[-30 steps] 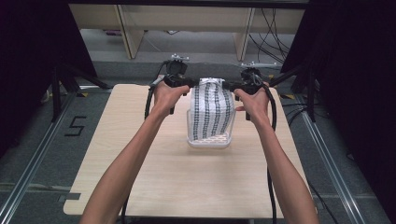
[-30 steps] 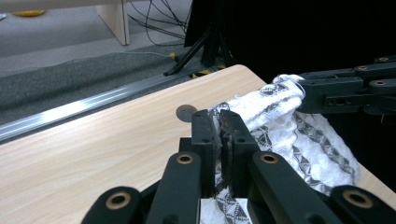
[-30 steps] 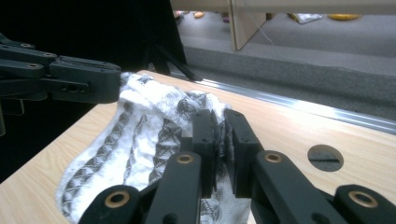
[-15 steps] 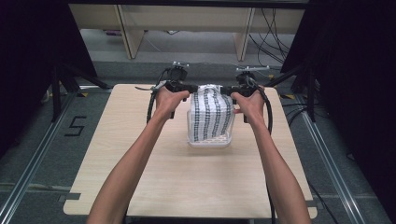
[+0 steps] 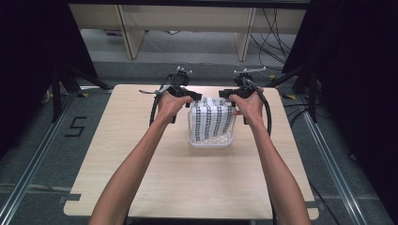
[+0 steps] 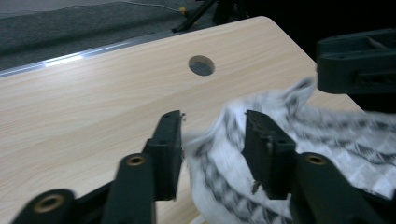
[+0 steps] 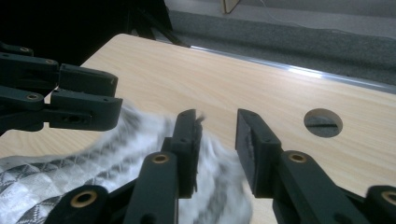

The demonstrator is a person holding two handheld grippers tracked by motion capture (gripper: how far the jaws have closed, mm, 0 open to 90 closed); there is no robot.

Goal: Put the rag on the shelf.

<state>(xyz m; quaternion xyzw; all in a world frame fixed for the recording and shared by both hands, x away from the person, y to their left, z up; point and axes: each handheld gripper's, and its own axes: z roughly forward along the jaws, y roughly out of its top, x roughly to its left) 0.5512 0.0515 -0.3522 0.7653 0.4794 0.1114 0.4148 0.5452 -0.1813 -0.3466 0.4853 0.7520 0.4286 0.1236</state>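
A white cloth with black patterned stripes (image 5: 213,119) hangs down into a clear plastic box (image 5: 211,142) at the middle of the table. My left gripper (image 5: 196,97) is at the cloth's top left corner and my right gripper (image 5: 225,95) at its top right. In the left gripper view the jaws (image 6: 212,119) stand apart, with the blurred cloth (image 6: 219,163) loose between them. In the right gripper view the jaws (image 7: 217,116) are also apart, and the cloth (image 7: 130,135) lies against the left one.
The light wooden table (image 5: 141,140) has bare room around the box. A round hole (image 6: 201,65) sits near its far edge and also shows in the right gripper view (image 7: 323,123). Grey floor, rails and table legs lie beyond the table.
Both hands have come down and a little nearer, lowering the cloth into the box. The cloth's top edge, held taut before, now sags and blurs between parted jaws.
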